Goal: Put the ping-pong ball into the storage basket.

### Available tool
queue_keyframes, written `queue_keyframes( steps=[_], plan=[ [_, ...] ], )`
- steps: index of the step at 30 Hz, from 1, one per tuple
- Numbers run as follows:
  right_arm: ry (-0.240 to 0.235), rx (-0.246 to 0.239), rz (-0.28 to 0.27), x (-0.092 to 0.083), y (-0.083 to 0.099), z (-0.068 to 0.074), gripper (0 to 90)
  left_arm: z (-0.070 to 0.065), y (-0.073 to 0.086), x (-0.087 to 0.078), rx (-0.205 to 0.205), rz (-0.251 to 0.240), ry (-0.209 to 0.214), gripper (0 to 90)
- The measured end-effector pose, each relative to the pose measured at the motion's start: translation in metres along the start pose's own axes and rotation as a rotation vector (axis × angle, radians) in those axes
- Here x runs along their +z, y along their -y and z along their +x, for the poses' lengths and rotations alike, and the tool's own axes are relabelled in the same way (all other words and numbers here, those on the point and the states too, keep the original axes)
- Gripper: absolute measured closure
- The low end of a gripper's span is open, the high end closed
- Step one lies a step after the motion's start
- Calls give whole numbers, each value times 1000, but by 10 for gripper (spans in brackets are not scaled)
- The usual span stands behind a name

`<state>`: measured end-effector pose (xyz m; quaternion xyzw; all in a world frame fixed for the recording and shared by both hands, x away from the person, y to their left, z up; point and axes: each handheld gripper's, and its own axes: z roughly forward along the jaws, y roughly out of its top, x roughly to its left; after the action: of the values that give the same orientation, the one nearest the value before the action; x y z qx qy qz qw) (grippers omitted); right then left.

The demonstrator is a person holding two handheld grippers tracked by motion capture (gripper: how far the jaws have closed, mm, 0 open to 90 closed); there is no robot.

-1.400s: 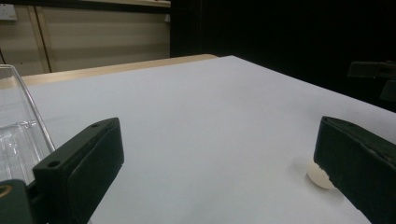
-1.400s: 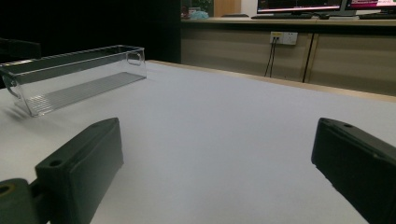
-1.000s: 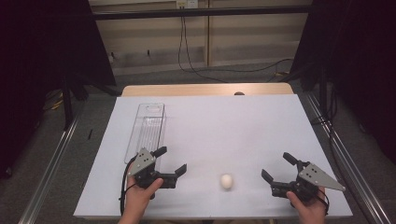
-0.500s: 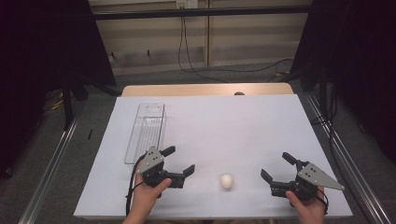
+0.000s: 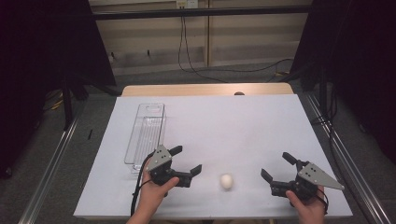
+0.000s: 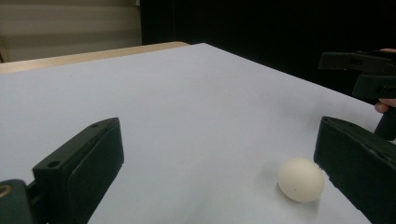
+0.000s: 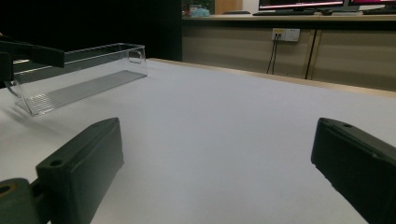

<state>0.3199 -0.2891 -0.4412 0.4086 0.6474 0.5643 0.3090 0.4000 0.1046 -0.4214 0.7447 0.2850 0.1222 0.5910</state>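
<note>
On the white bench (image 5: 224,121), near its front edge, a pale egg (image 5: 227,181) lies on its own, between my two grippers and touching neither. My left gripper (image 5: 187,160) sits just left of the egg, its fingers (image 5: 195,169) spread wide with nothing between them. Along the left gripper view, the egg (image 6: 300,179) rests close to the inner face of my right-hand finger (image 6: 359,168), with a sliver of bench showing between them, while the other finger (image 6: 79,170) stands well apart from it. Farther off in that view, my right gripper (image 6: 369,74) shows at the edge.

My right gripper (image 5: 277,167) is to the right of the egg, also gaping wide and holding nothing; its fingers (image 7: 81,163) frame bare bench in the right gripper view. A clear plastic tray (image 5: 145,135) lies along the left side of the bench, just behind my left hand (image 5: 156,189), and it looks empty. In the right gripper view that tray (image 7: 79,74) sits well beyond my fingers, with part of my left gripper (image 7: 28,53) in front of its near end. My right hand (image 5: 308,207) grips its handle at the front edge of the bench.
</note>
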Motion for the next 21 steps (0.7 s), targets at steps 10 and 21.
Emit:
queue_keyframes(
  steps=[10, 21],
  plan=[
    [-6, 3, 2, 1, 1, 1, 21, -5, 2, 8, 4, 19, 18, 17],
    [1, 3, -2, 1, 0, 1, 21, -10, 1, 18, -3, 33, 43, 17]
  ],
)
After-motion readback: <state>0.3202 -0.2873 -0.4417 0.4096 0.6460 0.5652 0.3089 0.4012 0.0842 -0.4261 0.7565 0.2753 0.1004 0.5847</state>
